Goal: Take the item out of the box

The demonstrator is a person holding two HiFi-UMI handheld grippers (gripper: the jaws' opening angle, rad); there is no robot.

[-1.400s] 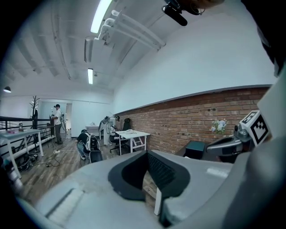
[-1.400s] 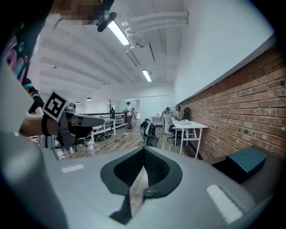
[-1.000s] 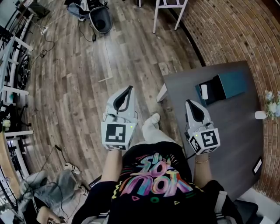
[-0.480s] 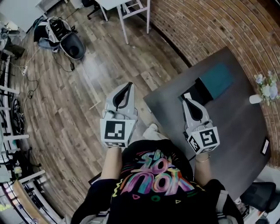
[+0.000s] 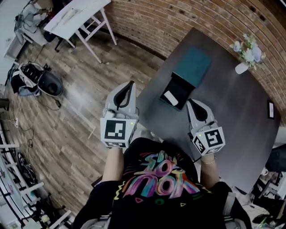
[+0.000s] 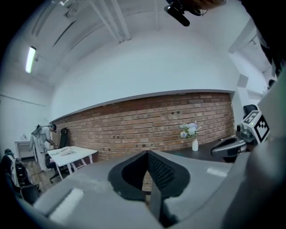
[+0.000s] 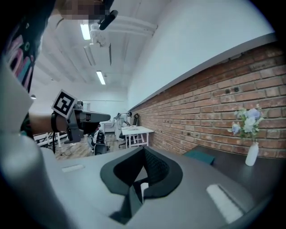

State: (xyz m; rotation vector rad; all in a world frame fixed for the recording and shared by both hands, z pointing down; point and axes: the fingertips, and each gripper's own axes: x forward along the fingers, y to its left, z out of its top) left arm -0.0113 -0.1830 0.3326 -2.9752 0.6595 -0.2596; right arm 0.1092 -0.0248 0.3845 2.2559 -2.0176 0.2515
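Note:
An open box sits on the dark table [image 5: 232, 112], its teal lid [image 5: 193, 66] folded back and its black base [image 5: 178, 91] toward me. A white item [image 5: 170, 98] lies in the base. My left gripper [image 5: 131, 83] hovers over the floor just left of the table's corner, jaws shut and empty [image 6: 147, 153]. My right gripper [image 5: 191, 101] is over the table's near edge, just right of the box, jaws shut with nothing held [image 7: 143, 149]. In the right gripper view the teal lid [image 7: 199, 156] shows ahead.
A white vase of flowers [image 5: 245, 53] stands at the table's far side by the brick wall [image 5: 187, 18]. A phone [image 5: 269, 109] lies at the table's right edge. A white folding table [image 5: 76, 13] and a bag [image 5: 49, 82] stand on the wooden floor to the left.
The person has turned toward the table: the box, earlier to the right of both grippers, now lies ahead between them. Both grippers stay shut and have swung along with the turn.

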